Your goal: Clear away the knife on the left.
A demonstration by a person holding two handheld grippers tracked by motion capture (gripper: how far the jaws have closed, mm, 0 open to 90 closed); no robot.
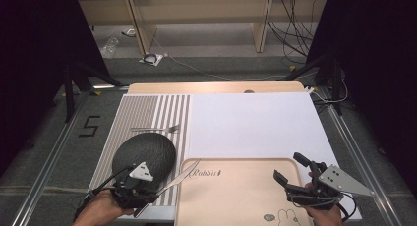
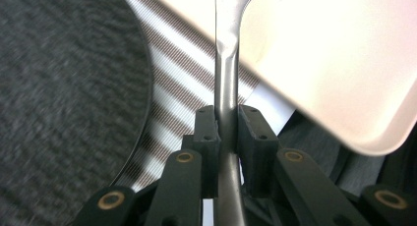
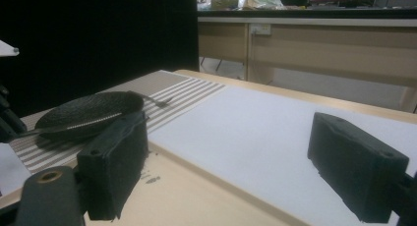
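Room: dark curtains at both sides, pale wooden furniture legs and loose cables on a grey carpeted floor beyond the table.
Table: light wood, its far edge bare; most of the top is covered by a smooth white sheet.
Landmark: the tray, a shallow beige rectangle with rounded corners and a raised rim, matte, printed with the word "Rabbit" and a small rabbit drawing; it lies at the near edge of the white sheet.
Striped mat: flat cloth with fine grey and white stripes, wider bands on its right part, lying just left of the tray.
Round mat: dark, oval-looking, coarse woven texture, resting on the striped mat left of the tray.
Fork: thin, shiny metal, lying flat on the striped mat beyond the round mat, well away from the tray's far left corner.
Knife: slim polished metal with a narrow rounded handle; its blade reaches over the tray's left rim, its handle points back toward the person.
Left gripper: black jointed body with brass rivets, left of the tray; its blocky pads are clamped on the knife handle.
Right gripper: over the tray's right end; its two black rectangular pads stand wide apart with nothing between them.
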